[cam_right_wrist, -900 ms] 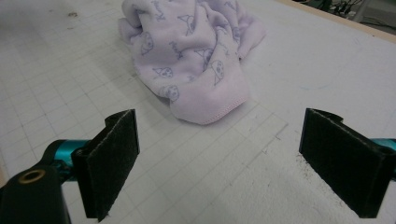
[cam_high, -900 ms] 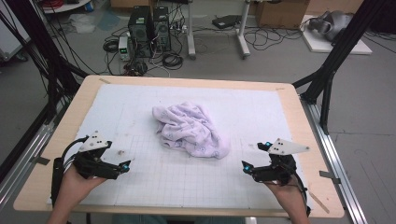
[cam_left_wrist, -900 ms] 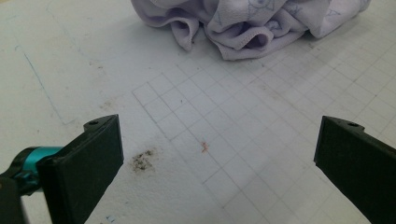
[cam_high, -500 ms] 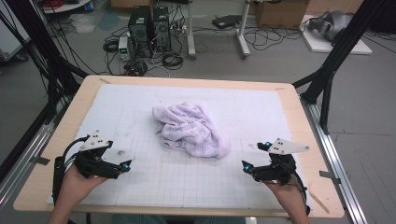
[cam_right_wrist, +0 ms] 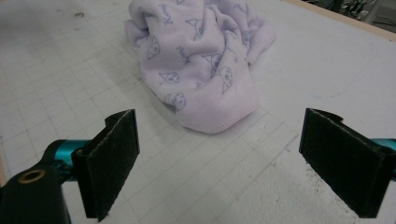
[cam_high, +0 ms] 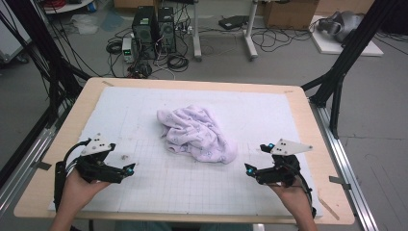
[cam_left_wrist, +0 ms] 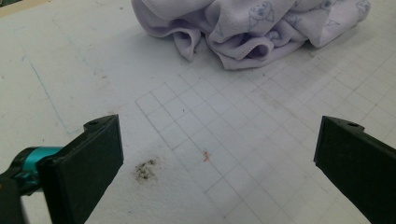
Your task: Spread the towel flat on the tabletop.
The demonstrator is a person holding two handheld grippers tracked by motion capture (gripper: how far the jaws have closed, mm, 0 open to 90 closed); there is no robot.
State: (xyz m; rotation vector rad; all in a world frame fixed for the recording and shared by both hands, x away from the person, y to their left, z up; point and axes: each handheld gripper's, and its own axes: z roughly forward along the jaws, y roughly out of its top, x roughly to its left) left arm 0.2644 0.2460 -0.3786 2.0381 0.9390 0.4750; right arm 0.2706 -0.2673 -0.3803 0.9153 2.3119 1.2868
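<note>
The crumpled lilac towel (cam_high: 197,134) is found ahead of and between both wide-open, empty claws, its long axis seemingly slanted toward the right gripper (cam_high: 254,171), which lies nearer than the left gripper (cam_high: 126,171).

Grey floor (cam_high: 288,62) strewn with cables (cam_high: 269,41), computer towers (cam_high: 154,24) behind.
</note>
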